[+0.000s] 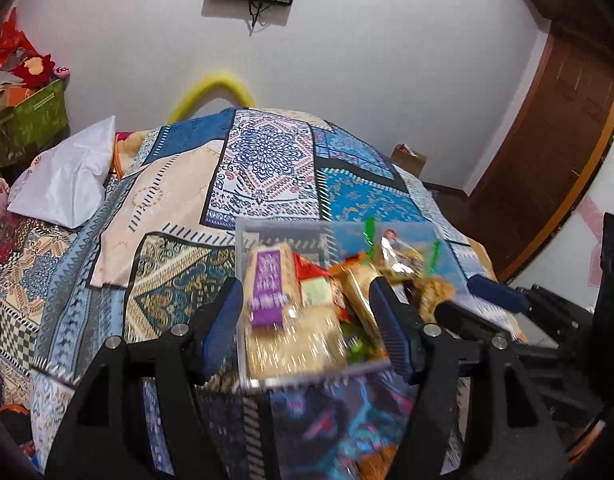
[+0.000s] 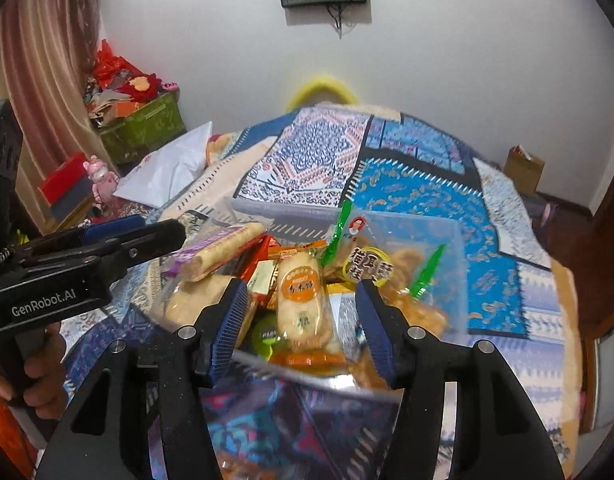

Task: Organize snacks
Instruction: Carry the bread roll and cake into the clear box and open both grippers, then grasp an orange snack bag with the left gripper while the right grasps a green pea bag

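Observation:
A clear plastic box (image 1: 283, 227) (image 2: 411, 220) piled with snacks sits on the patterned bedspread (image 1: 267, 152). In it lie a purple-labelled cracker pack (image 1: 267, 288) (image 2: 223, 252), an orange-labelled rice cracker pack (image 2: 301, 300) and a green-edged bag of fried snacks (image 1: 403, 256) (image 2: 367, 266). My left gripper (image 1: 307, 322) is open over the box's near left part, its pads pressing on nothing. My right gripper (image 2: 301, 322) is open over the near right part, also free of the packs. Each gripper shows in the other's view: the right gripper (image 1: 487, 300) and the left gripper (image 2: 147, 232).
A white pillow (image 1: 67, 176) lies at the bed's left, beside a green box (image 1: 27, 124) of red items. A cardboard box (image 1: 409, 158) stands on the floor behind the bed, with a wooden door (image 1: 547, 140) on the right. A hand (image 2: 43, 364) grips the left gripper's handle.

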Available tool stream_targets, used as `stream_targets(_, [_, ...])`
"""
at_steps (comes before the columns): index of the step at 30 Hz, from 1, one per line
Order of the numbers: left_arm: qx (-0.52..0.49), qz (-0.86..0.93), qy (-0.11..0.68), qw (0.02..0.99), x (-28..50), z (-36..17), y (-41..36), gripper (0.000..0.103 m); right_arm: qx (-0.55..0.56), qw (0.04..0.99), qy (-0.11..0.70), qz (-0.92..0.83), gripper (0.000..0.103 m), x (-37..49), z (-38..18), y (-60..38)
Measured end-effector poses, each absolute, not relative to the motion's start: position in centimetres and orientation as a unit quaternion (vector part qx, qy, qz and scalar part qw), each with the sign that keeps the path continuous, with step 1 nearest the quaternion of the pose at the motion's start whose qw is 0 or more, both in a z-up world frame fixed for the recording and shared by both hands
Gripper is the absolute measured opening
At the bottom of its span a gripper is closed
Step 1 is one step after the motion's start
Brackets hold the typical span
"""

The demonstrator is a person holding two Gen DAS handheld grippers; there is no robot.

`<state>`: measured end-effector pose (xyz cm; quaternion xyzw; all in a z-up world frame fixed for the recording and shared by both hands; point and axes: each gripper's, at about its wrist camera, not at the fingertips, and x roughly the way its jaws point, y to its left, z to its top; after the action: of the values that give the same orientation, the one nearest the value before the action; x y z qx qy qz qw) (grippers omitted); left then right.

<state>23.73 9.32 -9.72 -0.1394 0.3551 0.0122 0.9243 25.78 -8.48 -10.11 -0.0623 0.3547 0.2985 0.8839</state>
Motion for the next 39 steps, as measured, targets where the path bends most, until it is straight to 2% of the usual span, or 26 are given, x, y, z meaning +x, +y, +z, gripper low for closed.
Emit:
stream_targets(4, [-0.127,0.009,0.352,0.927,20.5,-8.9,8.0,0.065,-0.048,0.891,0.339,0.297,0.060,23.7,-8.9,-10.2])
stream_targets(14, [-0.107,-0.010,0.367,0.924,13.8,-9.3,4.6,0.067,-0.018,0.895,0.335,0.294,0.063,17.8,-8.7,-14.0])
stream_targets(30, [-0.105,-0.003,0.435,0.894,8.0,-15.2,3.3,0.068,-0.026,0.832,0.453,0.320,0.063,11.7,-18.0,-14.1])
stream_targets(39, [-0.112,-0.005,0.463,0.879,7.9,-17.4,2.8,0.068,-0.044,0.815,0.472,0.333,0.063,10.6,-20.5,-13.5])
